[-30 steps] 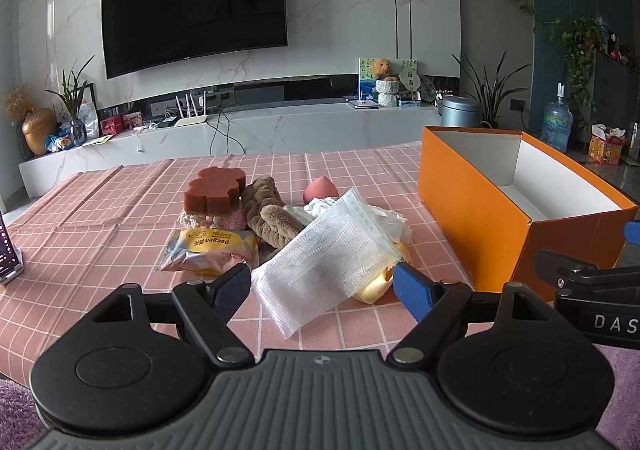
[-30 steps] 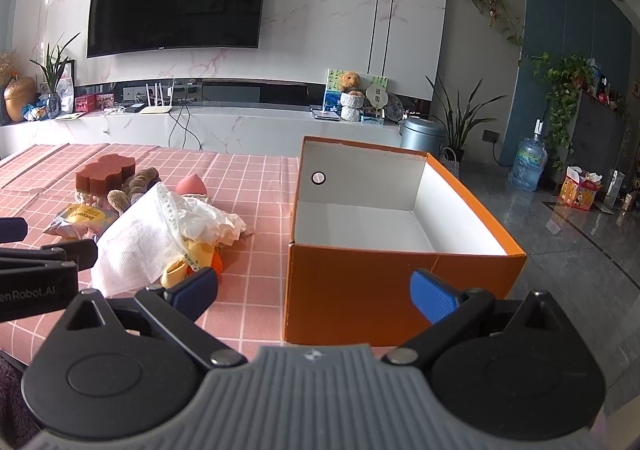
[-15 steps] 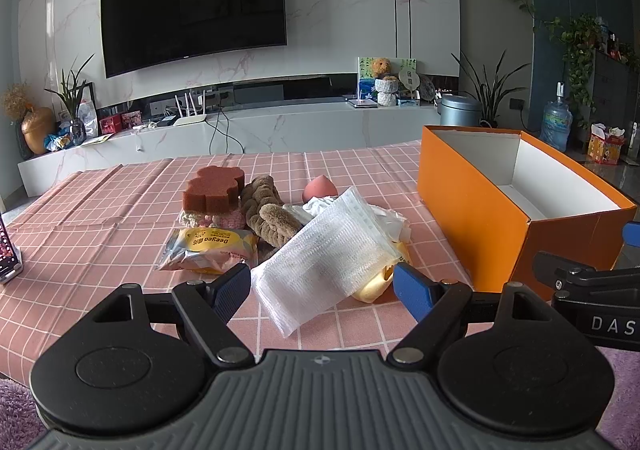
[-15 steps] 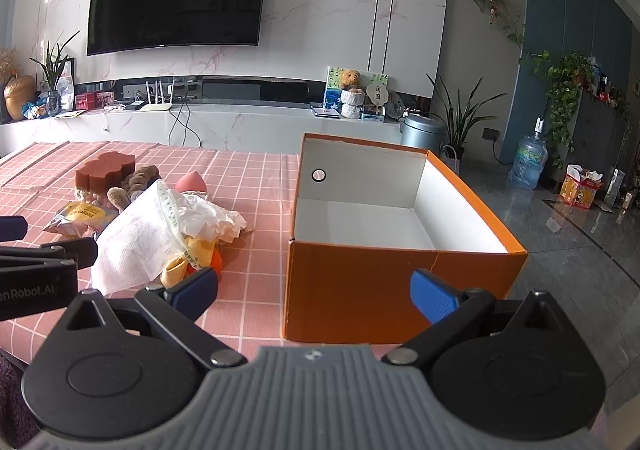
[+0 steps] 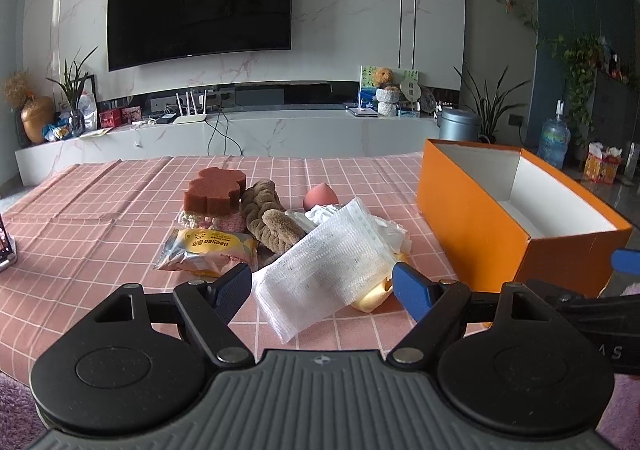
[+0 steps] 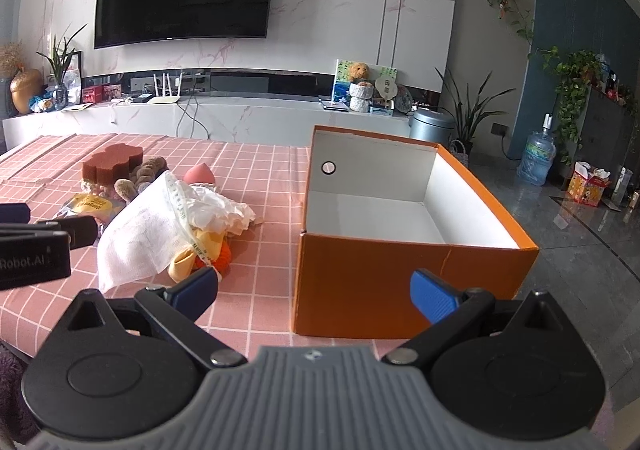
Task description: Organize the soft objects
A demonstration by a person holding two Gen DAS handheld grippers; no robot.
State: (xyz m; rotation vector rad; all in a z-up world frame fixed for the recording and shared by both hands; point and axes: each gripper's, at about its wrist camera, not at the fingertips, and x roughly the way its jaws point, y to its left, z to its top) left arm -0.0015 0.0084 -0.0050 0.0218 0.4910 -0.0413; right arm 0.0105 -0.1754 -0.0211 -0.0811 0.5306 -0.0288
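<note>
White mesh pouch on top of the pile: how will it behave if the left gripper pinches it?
The white mesh pouch looks thin and drapes over the yellow item beneath, so it will probably flop and sag when lifted. It looks light for its size. Since it rests on the pile, pulling may drag the crumpled white plastic along.

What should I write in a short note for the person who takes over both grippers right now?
Left gripper: open, empty, aimed at the white mesh bag.
Right gripper: open, empty, facing the orange box.
The soft things lie in one pile on the pink checked cloth, left of the box: brown sponge, brown knitted piece, pink puff, snack packet.
Done: nothing; the box looks empty.
Left: presumably move every item into the box.
</note>
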